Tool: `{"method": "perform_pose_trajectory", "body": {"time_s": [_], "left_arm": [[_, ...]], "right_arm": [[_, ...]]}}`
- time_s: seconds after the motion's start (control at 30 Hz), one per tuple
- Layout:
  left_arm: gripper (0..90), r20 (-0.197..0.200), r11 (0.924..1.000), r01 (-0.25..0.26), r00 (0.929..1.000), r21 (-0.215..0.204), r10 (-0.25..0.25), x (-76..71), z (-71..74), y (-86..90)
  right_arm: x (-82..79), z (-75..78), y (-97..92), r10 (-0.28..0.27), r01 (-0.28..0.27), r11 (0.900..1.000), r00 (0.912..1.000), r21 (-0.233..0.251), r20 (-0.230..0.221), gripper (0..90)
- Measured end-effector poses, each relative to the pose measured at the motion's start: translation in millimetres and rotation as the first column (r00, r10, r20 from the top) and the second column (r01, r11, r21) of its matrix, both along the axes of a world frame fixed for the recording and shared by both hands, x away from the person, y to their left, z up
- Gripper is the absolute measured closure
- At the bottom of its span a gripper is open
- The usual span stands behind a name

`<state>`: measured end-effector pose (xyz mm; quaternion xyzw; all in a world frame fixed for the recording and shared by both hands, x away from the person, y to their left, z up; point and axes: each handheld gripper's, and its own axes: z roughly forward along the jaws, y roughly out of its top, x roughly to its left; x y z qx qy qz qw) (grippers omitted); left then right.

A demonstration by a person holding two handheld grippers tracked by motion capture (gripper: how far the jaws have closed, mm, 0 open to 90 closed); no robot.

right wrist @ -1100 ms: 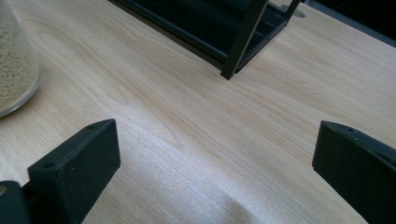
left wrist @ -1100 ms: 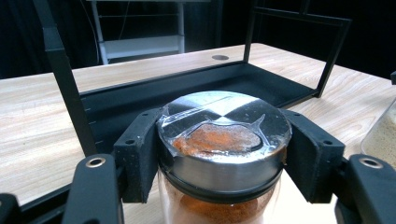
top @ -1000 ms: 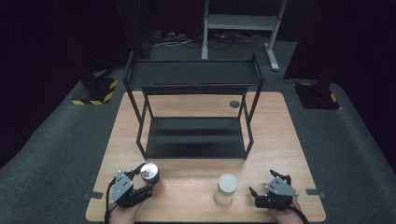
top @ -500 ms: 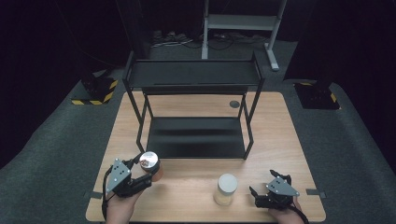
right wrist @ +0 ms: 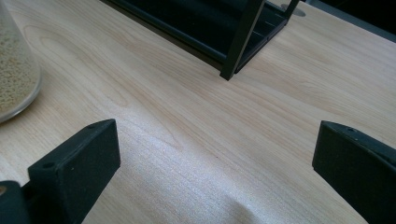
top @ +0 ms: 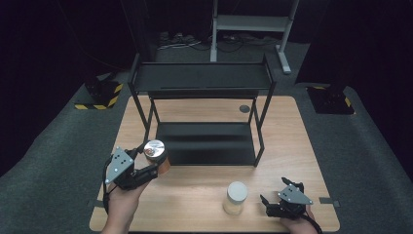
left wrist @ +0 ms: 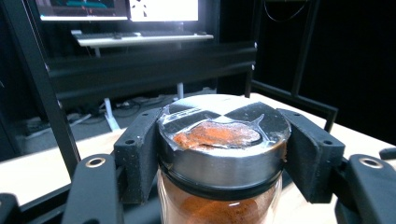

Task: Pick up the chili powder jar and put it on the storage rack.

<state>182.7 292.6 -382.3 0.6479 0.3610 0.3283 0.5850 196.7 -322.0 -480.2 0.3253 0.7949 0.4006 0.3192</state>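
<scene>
A glass jar of orange-red powder (top: 157,156) with a silver lid (left wrist: 223,135) hangs above the table's left front, in front of the black two-tier rack (top: 204,114). My left gripper (top: 146,160) is shut on it, its black pads (left wrist: 140,149) pressing both sides just under the lid. A second jar with pale grains and a cream lid (top: 235,197) stands on the table near the front middle. My right gripper (top: 269,204) rests at the front right, open, with bare wood between its jaws; the pale jar (right wrist: 14,70) is off to its left.
The wooden table (top: 292,146) carries the rack, whose lower shelf (top: 204,144) and top shelf (top: 202,78) hold nothing. A rack leg (right wrist: 238,42) stands ahead of my right gripper. A round grommet (top: 244,108) sits at the back. Dark floor surrounds the table.
My left gripper has lifted the orange-powder jar off the table and carried it up toward the rack. The right gripper and the pale jar have stayed put.
</scene>
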Motion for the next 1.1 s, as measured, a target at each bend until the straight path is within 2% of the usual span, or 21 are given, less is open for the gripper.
{"method": "perform_pose_trajectory", "body": {"time_s": [0.3, 0.57, 0.77, 1.1], "left_arm": [[34.6, 0.017, 0.9997, 0.0, 0.9999, -0.026, 0.0, 11.8, 21.8, -1.3], [34.6, 0.041, 0.9998, 0.006, 0.9991, -0.021, -0.005, 18.9, 42.0, -8.4], [34.6, 0.055, 0.999, 0.015, 0.9984, -0.042, -0.013, 23.9, 53.9, -11.2], [34.6, 0.073, 0.9987, 0.011, 0.9973, -0.049, -0.007, 32.5, 74.9, -14.6]], "right_arm": [[0.4, -0.1, -1.4, -0.002, 0.002, 0.9999, 1.0, 0.01, -0.003, 0.0], [0.2, -0.3, -1.3, -0.002, 0.002, 0.9999, 1.0, 0.01, -0.002, 0.0], [-0.2, -0.2, -0.5, -0.002, 0.002, 1.0, 1.0, 0.005, 0.0, 0.0], [-0.1, -0.3, -0.9, -0.003, 0.003, 1.0, 1.0, 0.008, 0.0, 0.0]]}}
